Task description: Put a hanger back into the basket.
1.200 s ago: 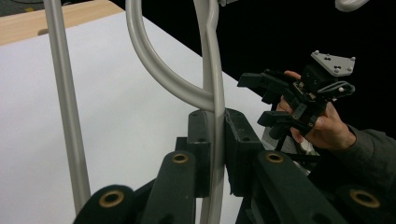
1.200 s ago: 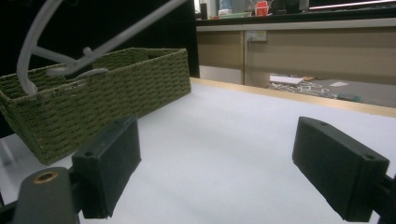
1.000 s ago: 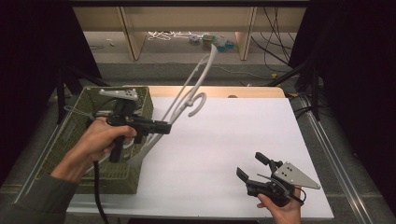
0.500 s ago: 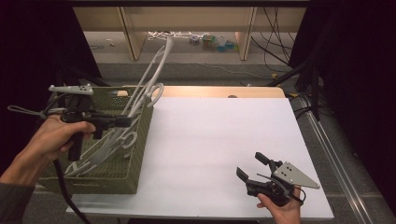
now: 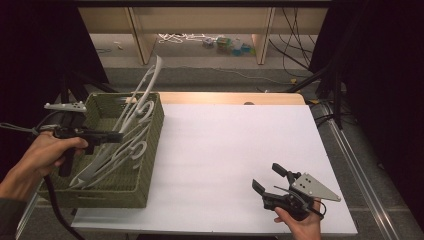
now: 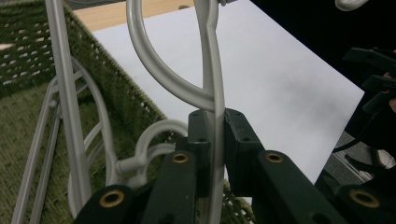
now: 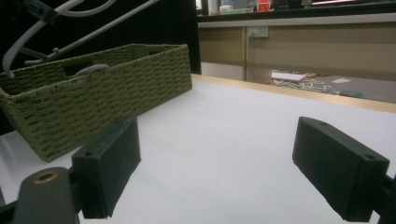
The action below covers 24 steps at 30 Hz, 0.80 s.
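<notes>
Item: white hanger, clamped at its neck between the jaws of the left gripper, leaning tilted in the green basket at the desk's left edge, hook end rising past the far rim. Other hangers already lie inside. Right gripper: jaws wide, empty, near the desk's front right corner. Status: judged nearly complete; release remains.

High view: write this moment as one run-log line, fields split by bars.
left gripper shut on hanger | hanger over basket | right gripper open, resting on table
</notes>
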Tool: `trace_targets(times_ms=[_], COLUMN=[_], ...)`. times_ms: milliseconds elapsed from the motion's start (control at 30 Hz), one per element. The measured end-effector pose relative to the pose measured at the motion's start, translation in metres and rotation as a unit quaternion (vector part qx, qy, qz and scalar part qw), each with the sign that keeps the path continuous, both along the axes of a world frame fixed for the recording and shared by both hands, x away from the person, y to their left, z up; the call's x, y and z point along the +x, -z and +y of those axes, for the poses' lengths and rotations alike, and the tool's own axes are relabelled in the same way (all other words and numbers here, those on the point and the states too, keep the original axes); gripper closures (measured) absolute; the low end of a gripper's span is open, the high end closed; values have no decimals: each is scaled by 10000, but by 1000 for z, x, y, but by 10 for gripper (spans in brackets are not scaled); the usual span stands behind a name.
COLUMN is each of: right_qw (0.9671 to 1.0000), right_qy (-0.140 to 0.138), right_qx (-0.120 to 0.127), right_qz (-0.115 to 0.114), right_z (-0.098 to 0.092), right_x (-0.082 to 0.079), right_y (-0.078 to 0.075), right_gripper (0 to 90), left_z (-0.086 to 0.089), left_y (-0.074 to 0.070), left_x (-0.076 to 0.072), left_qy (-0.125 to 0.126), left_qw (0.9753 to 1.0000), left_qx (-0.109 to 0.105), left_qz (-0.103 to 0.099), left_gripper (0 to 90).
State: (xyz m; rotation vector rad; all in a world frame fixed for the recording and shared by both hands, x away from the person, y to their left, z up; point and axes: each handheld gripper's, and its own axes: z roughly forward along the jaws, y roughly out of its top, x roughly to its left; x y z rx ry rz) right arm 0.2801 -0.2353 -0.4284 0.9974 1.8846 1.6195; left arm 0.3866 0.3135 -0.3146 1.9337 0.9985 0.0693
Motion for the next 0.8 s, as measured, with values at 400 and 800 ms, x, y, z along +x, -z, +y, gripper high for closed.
trace_targets(times_ms=[400, 800], right_qw=[9999, 10000], right_qy=[-48, -34], right_qx=[86, 46], right_qz=[-21, 17], right_z=[2, 2], right_x=[1, 1], right_y=[2, 1], right_gripper=[159, 159], left_z=[34, 46], left_y=[32, 50], left_x=[-8, -13], left_qy=[-3, 29], left_qw=[9997, 9988], left_qx=[192, 410], left_qz=[118, 265], left_gripper=[818, 817])
